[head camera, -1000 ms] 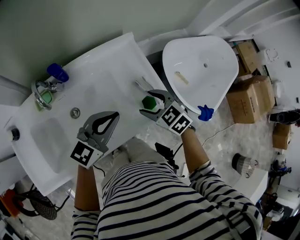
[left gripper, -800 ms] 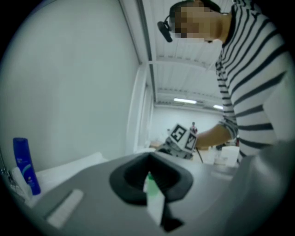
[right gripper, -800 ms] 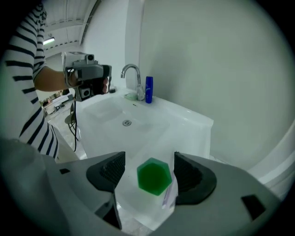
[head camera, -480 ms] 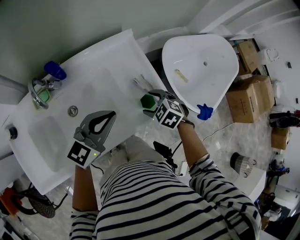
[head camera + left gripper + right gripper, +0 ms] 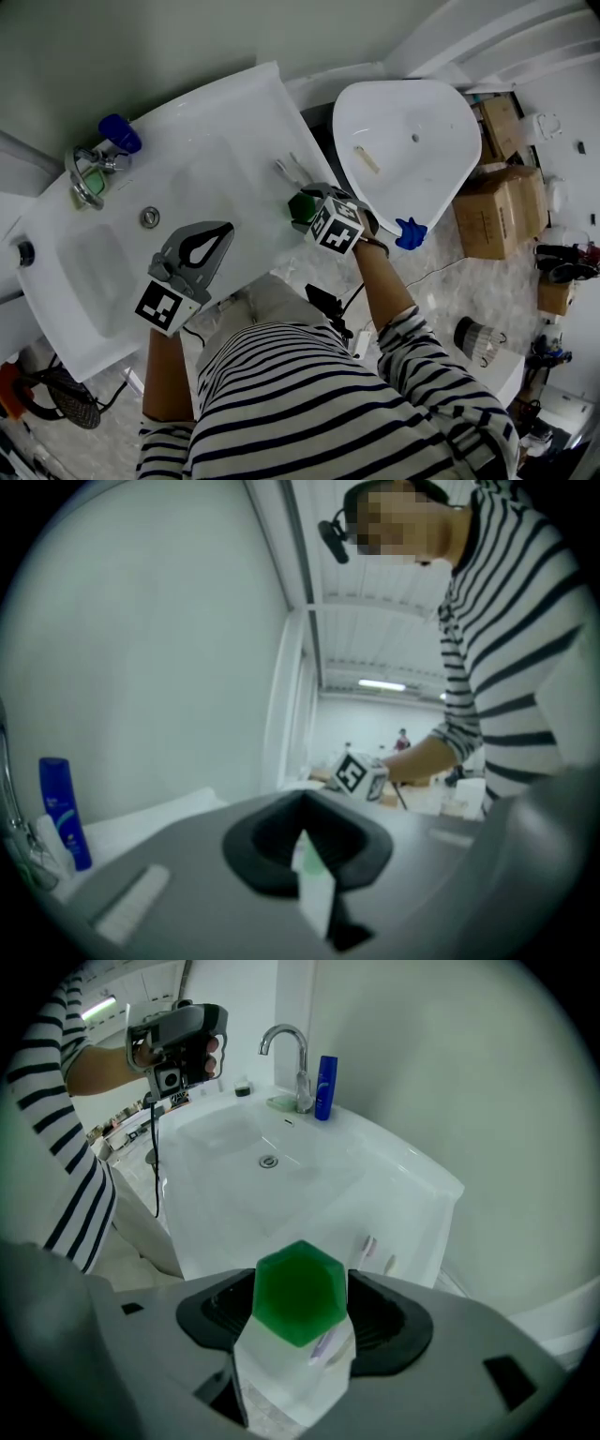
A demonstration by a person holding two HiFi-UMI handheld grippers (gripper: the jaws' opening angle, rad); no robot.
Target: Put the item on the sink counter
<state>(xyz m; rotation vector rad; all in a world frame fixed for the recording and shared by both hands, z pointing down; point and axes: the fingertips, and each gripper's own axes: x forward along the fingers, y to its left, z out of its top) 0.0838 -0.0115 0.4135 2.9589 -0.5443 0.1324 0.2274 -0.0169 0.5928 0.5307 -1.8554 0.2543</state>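
Item (image 5: 300, 1290): a green six-sided cap on a pale, see-through body, low and centre in the right gripper view. In the head view it shows as a green patch (image 5: 302, 203) at mid-frame.
Right gripper (image 5: 302, 1321): jaws clamped on the item from both sides, pointing steeply down over the counter's right-hand end.
Sink counter (image 5: 412, 1194): the white flat beside the basin, directly behind the held item. Whether the item's base already touches it cannot be told.
Toothbrushes (image 5: 367, 1246): two lie on that same flat, just past the item – close enough to be knocked, I judge.
Basin (image 5: 234, 1147): a white bowl with a drain at its middle, filling the centre of the right gripper view.
Left gripper (image 5: 202, 248): at lower left of the head view above the basin's front edge, jaws drawn together with nothing between them. It plays no part in the placing.
Faucet (image 5: 286, 1049): chrome, at the top centre of the right gripper view, at the sink's far side.
Blue bottle (image 5: 325, 1087): upright, just right of the faucet.
Done so far: the item is picked up and brought over the right spot.
Left to do: set it down on bare counter clear of the toothbrushes, open the jaws and lift away – the task looks close to its end, though the release is not yet made.
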